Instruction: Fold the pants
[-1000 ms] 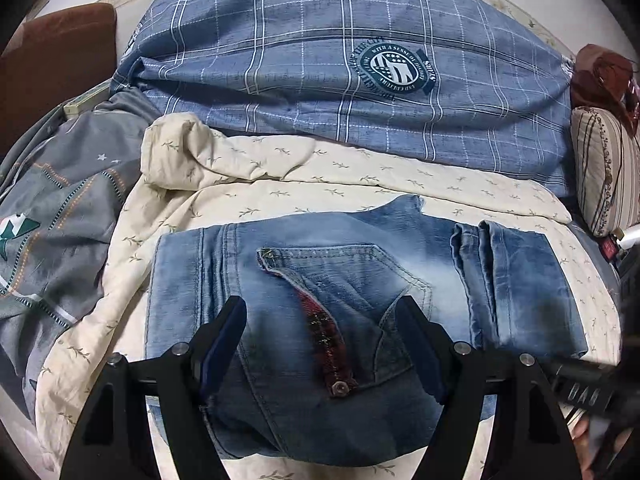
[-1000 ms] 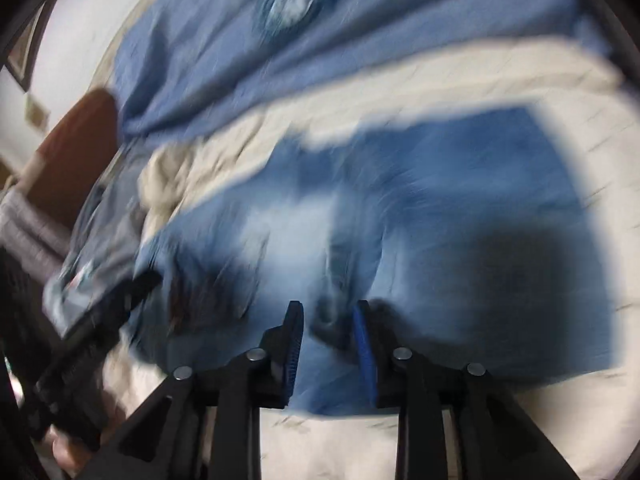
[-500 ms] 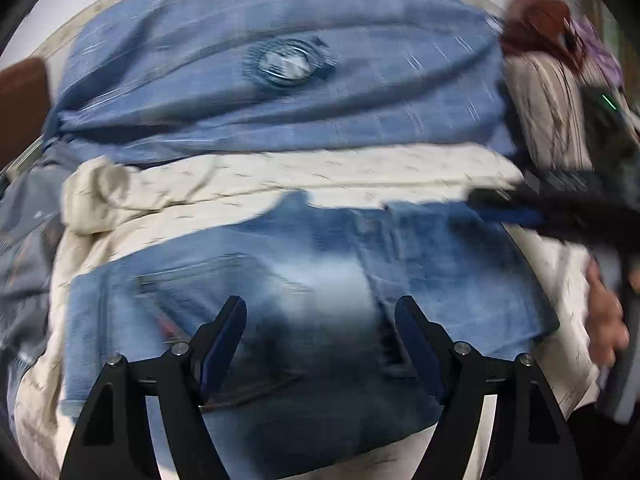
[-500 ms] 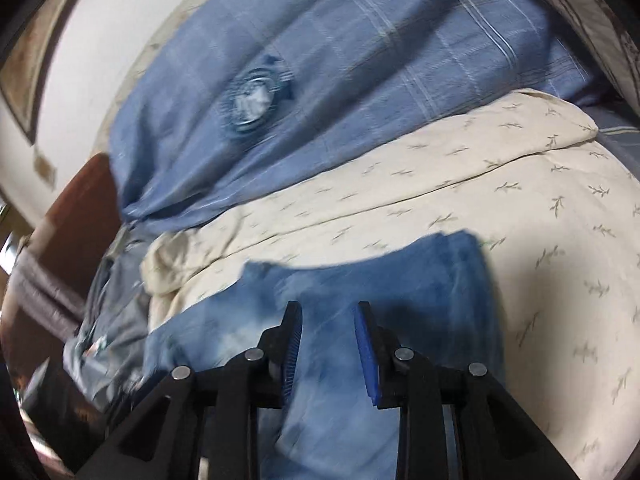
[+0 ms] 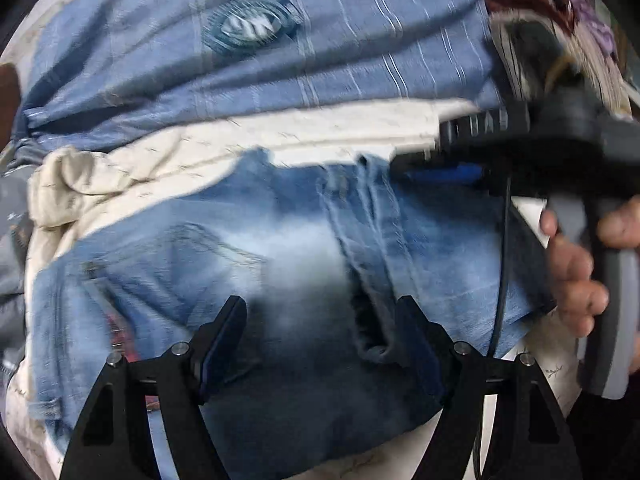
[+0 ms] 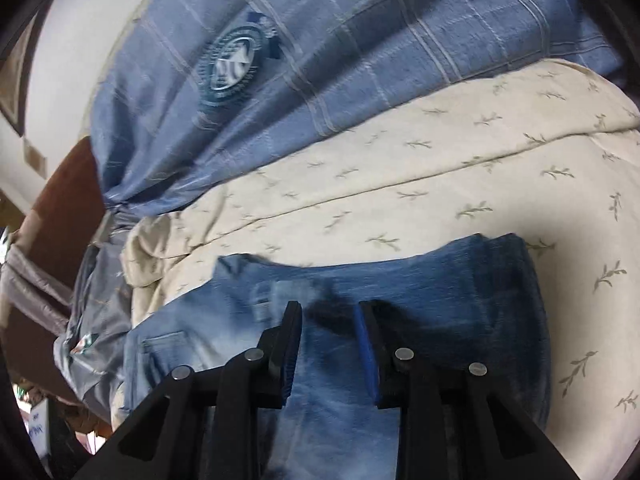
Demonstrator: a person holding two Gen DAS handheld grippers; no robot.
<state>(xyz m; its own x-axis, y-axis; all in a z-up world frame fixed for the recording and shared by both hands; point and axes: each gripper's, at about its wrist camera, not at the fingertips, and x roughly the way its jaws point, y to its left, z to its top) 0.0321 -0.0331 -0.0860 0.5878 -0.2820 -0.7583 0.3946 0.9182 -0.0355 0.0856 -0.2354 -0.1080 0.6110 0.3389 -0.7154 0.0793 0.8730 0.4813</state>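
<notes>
Pants [image 5: 288,280] lying folded into compact rectangle on cream bedspread [image 6: 400,184] of bed, occupying 6 o'clock half of both views.

Left tongs [image 5: 320,340] standing wide apart above denim, gripping nothing; likely positioning for next fold.

Right tongs [image 6: 328,344] standing narrowly parted, empty, hovering over far edge toward 12 o'clock, likely checking alignment.

One pair of jeans [image 5: 304,248], one cream sheet [image 6: 400,168], one blue plaid cover [image 6: 360,40], two tongs [image 5: 320,320].

pants [image 5: 288,248]: faded denim | sheet [image 6: 400,168]: matt printed cloth
</notes>
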